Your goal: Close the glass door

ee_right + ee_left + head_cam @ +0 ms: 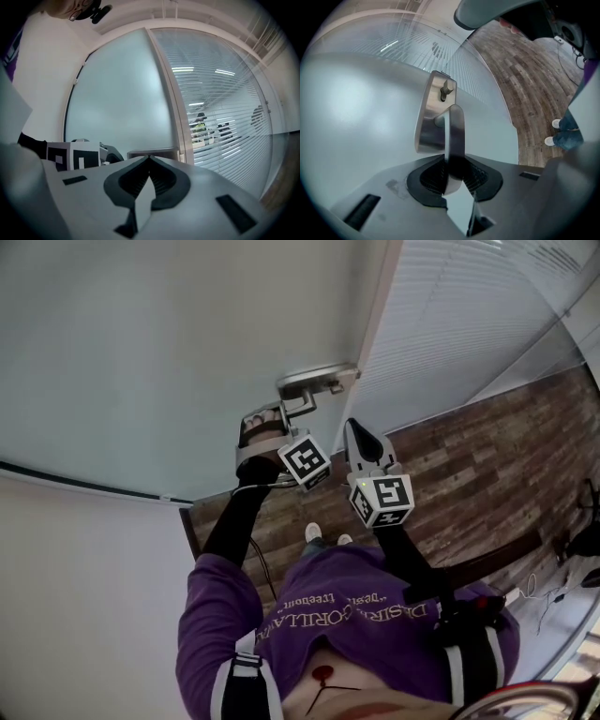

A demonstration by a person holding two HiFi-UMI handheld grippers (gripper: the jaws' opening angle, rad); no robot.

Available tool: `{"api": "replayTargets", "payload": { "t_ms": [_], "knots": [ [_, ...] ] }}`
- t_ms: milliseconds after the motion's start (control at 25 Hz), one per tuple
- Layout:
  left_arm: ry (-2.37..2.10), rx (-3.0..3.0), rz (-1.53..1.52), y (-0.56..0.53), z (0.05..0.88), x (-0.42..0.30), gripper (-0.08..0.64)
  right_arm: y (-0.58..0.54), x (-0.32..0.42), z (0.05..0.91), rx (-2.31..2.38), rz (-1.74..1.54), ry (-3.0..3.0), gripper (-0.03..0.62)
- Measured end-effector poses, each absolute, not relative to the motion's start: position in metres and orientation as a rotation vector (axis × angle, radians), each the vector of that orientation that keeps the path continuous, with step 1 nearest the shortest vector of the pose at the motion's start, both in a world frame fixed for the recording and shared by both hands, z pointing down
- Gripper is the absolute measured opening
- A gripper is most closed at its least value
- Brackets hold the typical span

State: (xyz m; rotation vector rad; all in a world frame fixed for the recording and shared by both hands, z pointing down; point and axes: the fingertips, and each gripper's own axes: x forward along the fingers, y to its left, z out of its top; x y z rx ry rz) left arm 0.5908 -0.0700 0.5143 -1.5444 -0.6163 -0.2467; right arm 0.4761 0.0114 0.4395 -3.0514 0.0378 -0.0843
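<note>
The frosted glass door (169, 352) carries a metal handle plate (319, 379) near its edge. My left gripper (284, 416) is shut on the lever handle (454, 126), whose flat bar runs down between the jaws, with both pads pressing on it. Above the lever, the lock plate (432, 112) has a small thumb turn (446, 89). My right gripper (363, 437) hangs just right of the handle, shut with nothing in it. Its tips (149, 159) meet in front of the door (122, 93), apart from the handle.
A pale door frame (380, 306) runs beside the handle, with a glass panel behind blinds (469, 315) to its right. Dark wood floor (469, 474) lies below. A white wall (75, 596) stands at the left. People show faintly behind the blinds (206, 126).
</note>
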Motion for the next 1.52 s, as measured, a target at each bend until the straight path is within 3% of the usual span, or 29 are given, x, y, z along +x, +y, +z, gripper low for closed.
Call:
{"api": "replayTargets", "payload": {
  "t_ms": [440,640,1520],
  "knots": [
    [-0.642,-1.589,-0.164,-0.059,0.507,0.602,0.075,0.009,0.486,0.443,-3.061,-0.075,-0.035,-0.011],
    [-0.662,-1.575,-0.199,-0.052,0.508,0.633,0.075,0.019,0.512,0.451,-3.045,-0.134,-0.061,-0.011],
    [-0.627,-1.641,-0.284,-0.060,0.512,0.642,0.075,0.029,0.532,0.440,-3.061,-0.136,0.103,-0.011]
  ]
}}
